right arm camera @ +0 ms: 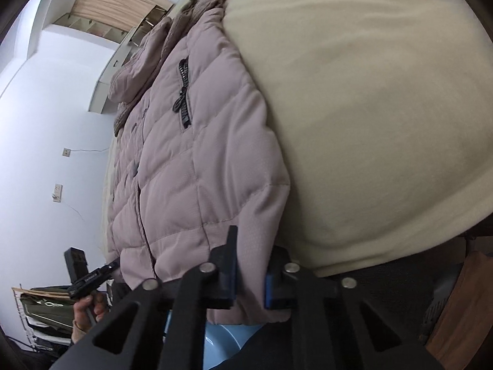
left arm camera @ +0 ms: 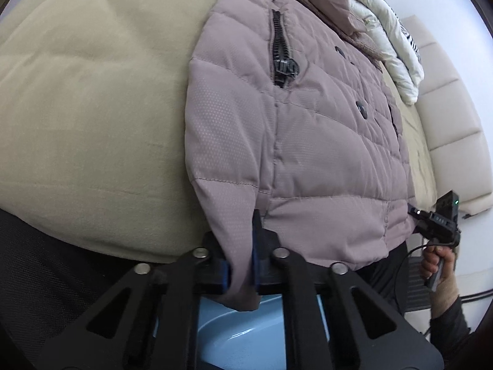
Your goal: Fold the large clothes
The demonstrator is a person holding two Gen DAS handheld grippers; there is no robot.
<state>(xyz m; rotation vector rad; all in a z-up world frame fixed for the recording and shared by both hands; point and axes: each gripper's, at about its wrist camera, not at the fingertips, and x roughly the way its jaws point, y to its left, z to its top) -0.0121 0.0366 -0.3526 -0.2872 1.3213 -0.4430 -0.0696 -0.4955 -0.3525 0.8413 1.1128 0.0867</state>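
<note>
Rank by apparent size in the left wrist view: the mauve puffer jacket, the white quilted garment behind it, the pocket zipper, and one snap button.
1. Mauve puffer jacket, by far the largest.
2. White quilted garment; it lies farther from the camera and is partly hidden, so its true size is unsure.
3. Pocket zipper.
4. Snap button, smallest.

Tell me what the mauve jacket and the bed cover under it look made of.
Jacket: likely matte woven synthetic shell with padded fill, judging by puffy stitched quilting; black zipper looks plastic or metal. Bed cover: soft beige fabric, possibly cotton, matte with gentle creases.
</note>
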